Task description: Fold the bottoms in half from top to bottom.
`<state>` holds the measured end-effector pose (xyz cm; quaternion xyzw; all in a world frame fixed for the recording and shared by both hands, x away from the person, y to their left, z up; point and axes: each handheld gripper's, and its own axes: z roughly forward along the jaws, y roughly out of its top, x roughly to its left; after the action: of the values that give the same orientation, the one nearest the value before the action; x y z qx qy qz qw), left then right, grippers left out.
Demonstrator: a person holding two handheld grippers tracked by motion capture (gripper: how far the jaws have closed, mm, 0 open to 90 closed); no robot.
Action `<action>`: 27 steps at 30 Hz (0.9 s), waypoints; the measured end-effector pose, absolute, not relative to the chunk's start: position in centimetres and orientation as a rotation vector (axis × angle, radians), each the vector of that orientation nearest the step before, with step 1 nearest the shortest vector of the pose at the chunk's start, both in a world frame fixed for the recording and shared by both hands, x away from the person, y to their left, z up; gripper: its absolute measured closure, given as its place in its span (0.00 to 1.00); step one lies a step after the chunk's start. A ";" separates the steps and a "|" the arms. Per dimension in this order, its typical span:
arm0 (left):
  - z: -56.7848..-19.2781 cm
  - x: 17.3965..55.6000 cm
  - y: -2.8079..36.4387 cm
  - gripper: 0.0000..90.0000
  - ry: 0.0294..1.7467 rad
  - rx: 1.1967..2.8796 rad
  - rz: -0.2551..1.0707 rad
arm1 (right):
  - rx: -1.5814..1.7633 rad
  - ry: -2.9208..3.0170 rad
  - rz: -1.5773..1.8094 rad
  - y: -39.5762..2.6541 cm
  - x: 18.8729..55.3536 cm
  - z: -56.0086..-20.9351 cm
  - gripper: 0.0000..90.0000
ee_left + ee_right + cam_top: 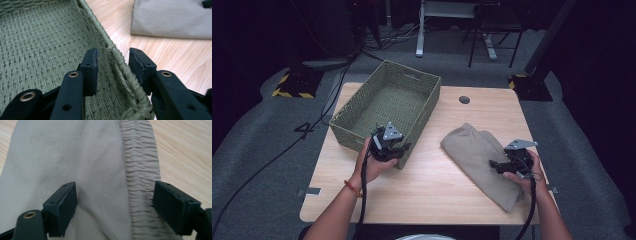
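Observation:
A green woven basket (409,72) stands at the table's left, with nothing lying in it. My left gripper (392,148) is at its near right corner. In the left gripper view the basket's rope rim (125,72) runs between the jaws of my left gripper (112,60): one pad inside, one outside, neither pressing. A folded beige garment (472,150) lies to the right. My right gripper (493,164) hovers over its near end. My right gripper (115,195) stands open just above the garment (75,157), with its gathered elastic band (140,170) between the jaws.
The wooden table (432,185) has a round cable hole (464,99) near its far edge. Bare wood lies between basket and garment. Beyond the table are cables (327,100) on grey floor, striped stand bases (292,87) and chair legs (492,47).

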<state>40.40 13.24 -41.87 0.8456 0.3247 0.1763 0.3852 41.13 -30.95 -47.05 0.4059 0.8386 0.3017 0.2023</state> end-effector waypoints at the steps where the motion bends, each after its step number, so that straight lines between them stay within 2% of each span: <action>1: -41.9 40.4 13.2 0.69 0.827 2.154 0.449 | 1.133 2.356 0.832 -30.9 41.3 -47.1 0.20; 6: -41.8 40.7 13.4 0.74 0.723 2.197 0.405 | 1.132 2.405 0.809 -31.0 42.5 -47.6 0.17; 14: -41.5 40.6 13.9 0.75 0.525 2.269 0.329 | 0.989 2.561 0.866 -30.7 43.5 -48.2 0.21; 16: -41.4 40.5 14.3 0.75 0.410 2.298 0.283 | 0.859 2.650 0.926 -29.8 42.8 -48.2 0.23; 19: -41.4 41.1 14.7 0.74 0.408 2.296 0.289 | 0.660 2.765 0.956 -28.3 41.7 -48.1 0.25; 20: -41.4 41.1 14.7 0.72 0.408 2.296 0.289 | 0.603 2.788 0.949 -27.7 41.3 -48.0 0.25; 21: -41.5 41.6 15.1 0.68 0.474 2.279 0.351 | 0.550 2.810 0.943 -27.2 41.0 -48.0 0.25; 23: -41.6 41.9 15.4 0.54 0.529 2.255 0.366 | 0.472 2.834 0.937 -26.3 40.5 -47.9 0.25; 25: -41.8 42.3 16.1 0.48 0.638 2.222 0.404 | 0.425 2.831 0.938 -25.7 40.2 -48.0 0.24; 27: -41.8 42.2 16.3 0.42 0.663 2.210 0.417 | 0.420 2.825 0.937 -25.2 40.0 -48.0 0.23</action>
<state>42.21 16.34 -41.82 0.8688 0.2608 0.1640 0.3877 40.05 -25.15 -48.01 0.1394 0.9377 0.3111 0.0679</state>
